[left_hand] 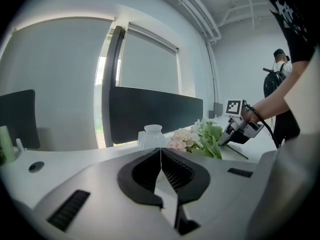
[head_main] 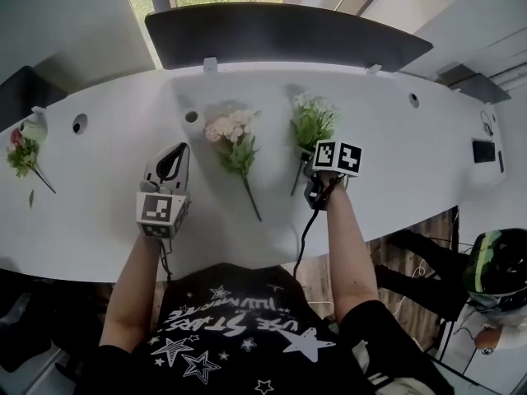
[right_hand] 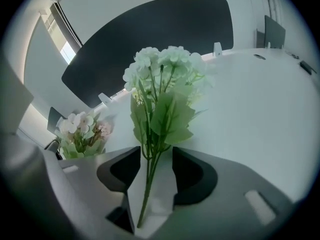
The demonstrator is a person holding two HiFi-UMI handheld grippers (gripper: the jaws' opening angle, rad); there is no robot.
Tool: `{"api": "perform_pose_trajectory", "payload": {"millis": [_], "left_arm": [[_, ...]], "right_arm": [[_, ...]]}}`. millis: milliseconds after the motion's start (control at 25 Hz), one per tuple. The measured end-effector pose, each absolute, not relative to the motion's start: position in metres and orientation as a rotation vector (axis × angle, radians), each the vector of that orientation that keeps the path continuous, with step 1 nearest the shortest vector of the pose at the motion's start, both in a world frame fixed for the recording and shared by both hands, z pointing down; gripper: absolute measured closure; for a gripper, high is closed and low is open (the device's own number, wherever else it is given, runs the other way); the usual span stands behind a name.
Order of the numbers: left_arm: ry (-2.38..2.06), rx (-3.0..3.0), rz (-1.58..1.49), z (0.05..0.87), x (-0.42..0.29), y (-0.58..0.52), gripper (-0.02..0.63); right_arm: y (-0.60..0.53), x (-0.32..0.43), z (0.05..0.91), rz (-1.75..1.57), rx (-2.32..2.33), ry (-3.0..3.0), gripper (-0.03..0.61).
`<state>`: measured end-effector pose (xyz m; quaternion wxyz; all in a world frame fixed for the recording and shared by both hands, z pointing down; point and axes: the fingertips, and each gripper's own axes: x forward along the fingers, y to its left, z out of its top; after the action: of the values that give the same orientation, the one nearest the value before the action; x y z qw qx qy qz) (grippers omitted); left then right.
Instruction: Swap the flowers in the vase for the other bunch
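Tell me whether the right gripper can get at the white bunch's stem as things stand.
Probably yes: the right gripper has its jaws apart on either side of the stem of the white bunch, not pressing it, and nothing else lies between.

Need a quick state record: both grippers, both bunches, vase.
left gripper: shut, nothing held
right gripper: open, green stem between jaws, not pinched
green-and-white flower bunch: lying on white table, at right gripper
pink-and-white flower bunch: lying on table, between the grippers
white round-bellied vase: upright, no flowers in it
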<state>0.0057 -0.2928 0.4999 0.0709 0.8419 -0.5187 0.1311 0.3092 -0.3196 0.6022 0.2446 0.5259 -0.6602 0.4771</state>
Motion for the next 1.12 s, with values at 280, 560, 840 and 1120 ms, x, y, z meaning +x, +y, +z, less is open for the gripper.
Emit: {"api": "perform_pose_trajectory", "payload": {"millis": [280,560,840,1120], "left_arm": [[-1.555,2.533,0.389,0.501,0.003,-0.300,0.606],[-1.559,2.536,0.378,0.500,-0.001,-0.299,0.606],[-1.551,2.556,0.376,0.491,-0.007,-0.292,0.606],[-1.532,2.600,0.342,0.477,-0.018,-0.278,0.606]], "right_arm": [[-0.319,0.317,0.605,1.318,1.406,-1.764,0.457],[-0.323,0.317,0.599,1.342,1.450,-1.795,0.503],[-0.318,0.308,0.573,1.371,1.524,-1.899,0.522],[-0.311,0.267,0.509,1.371,1.541,-2.218,0.522]]}}
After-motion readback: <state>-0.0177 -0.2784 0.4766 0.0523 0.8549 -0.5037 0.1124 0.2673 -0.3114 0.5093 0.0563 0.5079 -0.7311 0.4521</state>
